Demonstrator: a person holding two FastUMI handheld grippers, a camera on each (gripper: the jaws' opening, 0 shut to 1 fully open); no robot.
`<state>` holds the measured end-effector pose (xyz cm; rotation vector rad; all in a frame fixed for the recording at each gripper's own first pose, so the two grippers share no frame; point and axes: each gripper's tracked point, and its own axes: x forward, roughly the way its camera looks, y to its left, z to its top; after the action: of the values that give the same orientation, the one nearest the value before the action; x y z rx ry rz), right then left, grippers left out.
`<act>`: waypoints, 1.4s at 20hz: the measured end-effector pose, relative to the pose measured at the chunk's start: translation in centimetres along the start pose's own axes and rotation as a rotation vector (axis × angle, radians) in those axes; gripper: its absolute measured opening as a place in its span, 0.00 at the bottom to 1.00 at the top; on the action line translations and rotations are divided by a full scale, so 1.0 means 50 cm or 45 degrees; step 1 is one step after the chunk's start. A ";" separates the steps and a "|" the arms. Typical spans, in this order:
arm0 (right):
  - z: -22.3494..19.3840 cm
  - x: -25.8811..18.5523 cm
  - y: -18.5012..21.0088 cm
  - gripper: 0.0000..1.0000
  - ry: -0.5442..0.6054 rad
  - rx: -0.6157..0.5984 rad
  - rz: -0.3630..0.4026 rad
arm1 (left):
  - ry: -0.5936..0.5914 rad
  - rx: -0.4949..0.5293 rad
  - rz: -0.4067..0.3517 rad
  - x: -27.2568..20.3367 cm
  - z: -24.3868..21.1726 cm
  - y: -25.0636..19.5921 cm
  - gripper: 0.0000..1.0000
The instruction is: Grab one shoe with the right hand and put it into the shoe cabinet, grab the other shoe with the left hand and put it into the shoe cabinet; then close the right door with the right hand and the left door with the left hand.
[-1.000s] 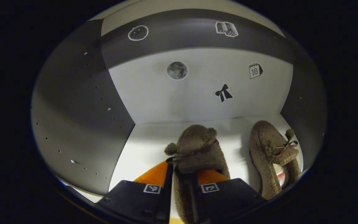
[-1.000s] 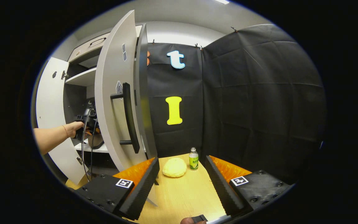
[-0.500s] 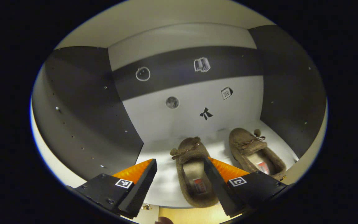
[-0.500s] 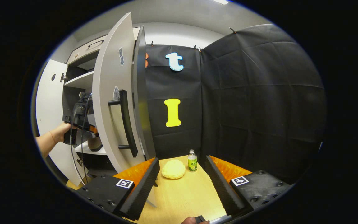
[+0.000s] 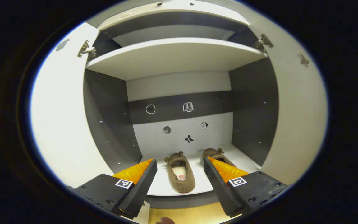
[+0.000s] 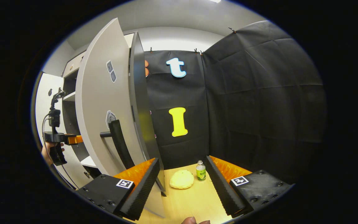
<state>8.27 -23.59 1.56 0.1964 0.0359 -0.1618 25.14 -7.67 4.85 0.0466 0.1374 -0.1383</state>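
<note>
Brown and fluffy, the two slipper-like shoes lie side by side on the white lower shelf (image 5: 163,186) of the shoe cabinet, toes toward the back wall. The left brown fuzzy shoe (image 5: 180,175) is in plain sight between your left gripper's fingers but well beyond them, and nothing touches it. The right brown fuzzy shoe (image 5: 214,154) sits just beside it, partly hidden behind the right finger of that gripper.

Your left gripper (image 5: 179,183) is outside the cabinet, in front of the opening, with its jaws spread wide and nothing between them. Above the shoes you see a white upper shelf (image 5: 172,57), dark grey side walls, and a back wall with small stickers (image 5: 188,107). The white left door (image 5: 61,124) and the white right door (image 5: 294,118) both stand open, with metal hinges at their top corners.

In the right gripper view, your right gripper (image 6: 182,186) hangs over the light wooden table (image 6: 185,202), its jaws also spread and holding nothing. Far between its fingers a round pale yellow bun-like object (image 6: 181,183) and a small green-labelled plastic bottle (image 6: 200,171) stand near each other on the table. To the left, the open right door shows its outer face with a black bar handle (image 6: 118,143). Farther left, your hand (image 6: 47,152) holds the left gripper in front of the cabinet.
</note>
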 end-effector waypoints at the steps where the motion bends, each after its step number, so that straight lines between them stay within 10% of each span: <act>1: 0.004 0.004 0.008 0.98 -0.006 0.003 0.008 | -0.031 -0.007 -0.004 -0.031 0.007 0.001 0.99; 18: 0.019 -0.006 0.064 0.97 -0.087 -0.103 -0.065 | -0.083 -0.068 0.004 -0.390 -0.108 0.080 0.96; 28: -0.019 -0.037 0.217 0.97 -0.068 -0.080 0.069 | -0.084 -0.128 0.072 -0.460 -0.126 0.163 0.96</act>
<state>8.21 -12.62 2.79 0.1298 -0.0178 -0.1118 2.91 3.82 2.13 -0.0542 0.0773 -0.0762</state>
